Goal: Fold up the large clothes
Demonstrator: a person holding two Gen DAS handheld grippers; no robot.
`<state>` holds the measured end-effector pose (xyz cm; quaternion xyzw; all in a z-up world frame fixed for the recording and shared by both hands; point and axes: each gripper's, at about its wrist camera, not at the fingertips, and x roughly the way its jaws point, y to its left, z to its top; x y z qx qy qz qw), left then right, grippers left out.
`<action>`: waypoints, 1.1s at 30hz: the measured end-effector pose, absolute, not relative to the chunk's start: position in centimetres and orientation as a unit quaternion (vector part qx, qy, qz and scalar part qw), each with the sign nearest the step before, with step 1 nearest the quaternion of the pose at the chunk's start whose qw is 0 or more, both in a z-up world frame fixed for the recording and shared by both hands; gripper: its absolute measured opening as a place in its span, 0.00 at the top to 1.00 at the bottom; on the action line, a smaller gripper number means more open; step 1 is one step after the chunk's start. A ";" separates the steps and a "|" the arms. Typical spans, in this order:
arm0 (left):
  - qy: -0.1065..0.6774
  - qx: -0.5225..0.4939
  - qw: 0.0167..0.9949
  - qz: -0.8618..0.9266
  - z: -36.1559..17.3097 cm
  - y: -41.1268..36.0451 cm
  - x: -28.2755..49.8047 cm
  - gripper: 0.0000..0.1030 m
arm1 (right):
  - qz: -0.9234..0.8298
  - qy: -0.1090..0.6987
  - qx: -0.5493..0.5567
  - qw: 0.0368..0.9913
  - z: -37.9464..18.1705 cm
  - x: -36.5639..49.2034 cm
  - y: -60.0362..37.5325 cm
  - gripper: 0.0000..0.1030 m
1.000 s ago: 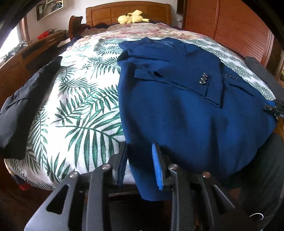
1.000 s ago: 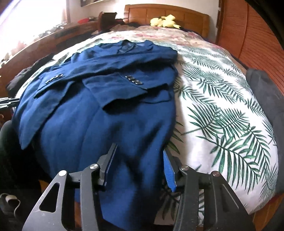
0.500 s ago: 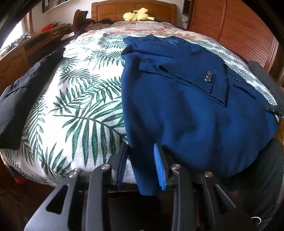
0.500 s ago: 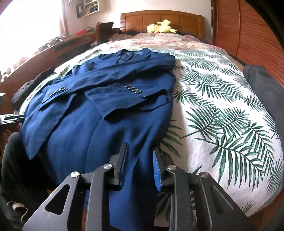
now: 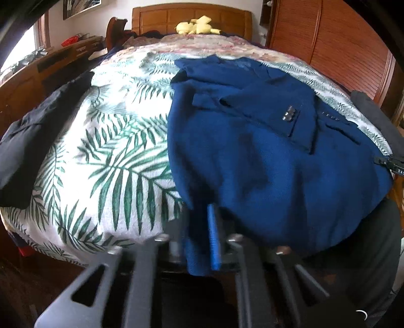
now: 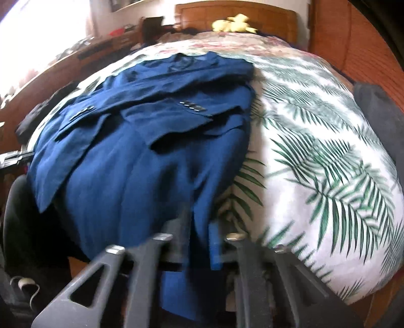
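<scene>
A navy blue suit jacket lies face up on the leaf-print bed cover, sleeves folded across its front, hem hanging over the near edge. My left gripper is shut on the jacket's hem at its left corner. In the right wrist view the jacket fills the left half, and my right gripper is shut on the hem at its right corner. The right gripper's tip shows at the far right of the left wrist view.
Dark garments lie on the bed's left edge and right edge. A yellow plush toy sits by the wooden headboard. Wooden slatted doors stand right of the bed, a wooden dresser on the left.
Both grippers have closed on the jacket's hem and moved forward and up; both were open a second ago. Both views are now motion-blurred.
</scene>
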<state>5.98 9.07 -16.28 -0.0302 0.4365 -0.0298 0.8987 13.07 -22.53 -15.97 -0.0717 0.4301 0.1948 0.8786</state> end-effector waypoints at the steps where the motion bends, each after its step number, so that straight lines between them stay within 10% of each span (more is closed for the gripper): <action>1: 0.432 -0.027 0.901 -0.037 -15.9 8.9 5.9 0.98 | 0.202 0.423 -0.073 0.880 -15.5 13.0 -22.2 0.96; 33: 0.095 0.010 0.994 -0.060 17.4 8.1 -0.3 0.99 | 0.274 0.106 0.021 0.956 15.5 6.1 -23.6 0.98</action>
